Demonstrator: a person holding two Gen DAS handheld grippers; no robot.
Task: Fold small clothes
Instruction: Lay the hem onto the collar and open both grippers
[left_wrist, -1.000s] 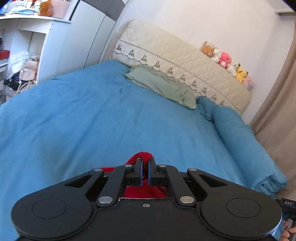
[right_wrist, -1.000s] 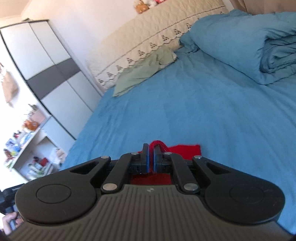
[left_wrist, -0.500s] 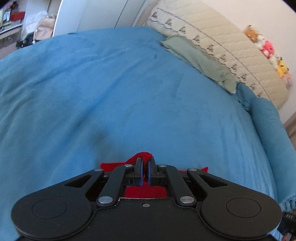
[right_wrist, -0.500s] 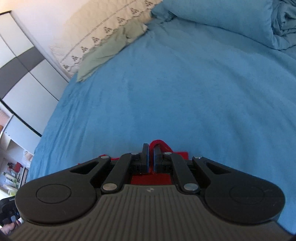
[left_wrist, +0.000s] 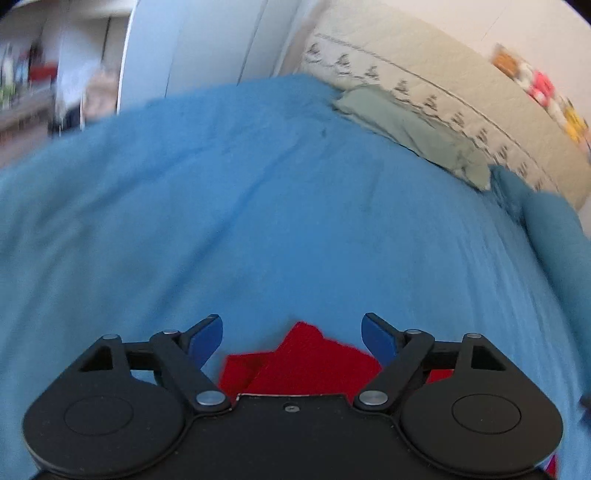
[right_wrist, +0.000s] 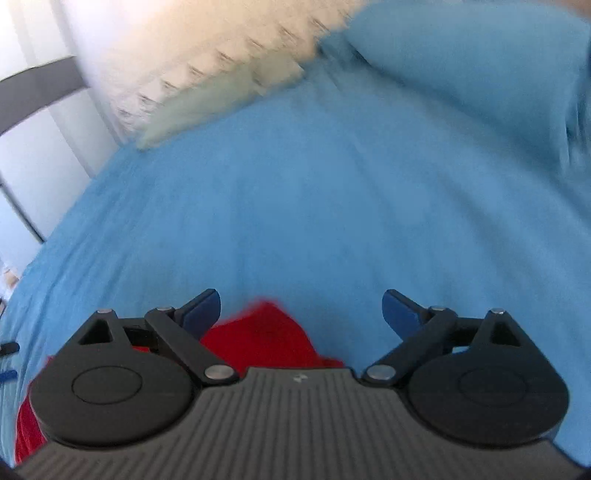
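Observation:
A small red garment (left_wrist: 303, 363) lies on the blue bedspread (left_wrist: 258, 221), mostly hidden under the gripper bodies. My left gripper (left_wrist: 292, 332) is open and empty, its blue-padded fingers spread to either side of a raised red corner. In the right wrist view the same red garment (right_wrist: 262, 338) lies below my right gripper (right_wrist: 301, 308), which is also open and empty. More red cloth shows at the lower left edge of that view. Both views are blurred by motion.
A pale green cloth (left_wrist: 413, 129) lies near the cream quilted headboard (left_wrist: 424, 77). A folded blue duvet (right_wrist: 480, 62) sits at the right side of the bed. A white wardrobe (left_wrist: 192, 48) and shelves stand at the left. Plush toys (left_wrist: 539, 88) line the headboard.
Both grippers were shut on the red garment and have now opened and let it go. The garment lies on the bed. Both cameras have tilted upward a little.

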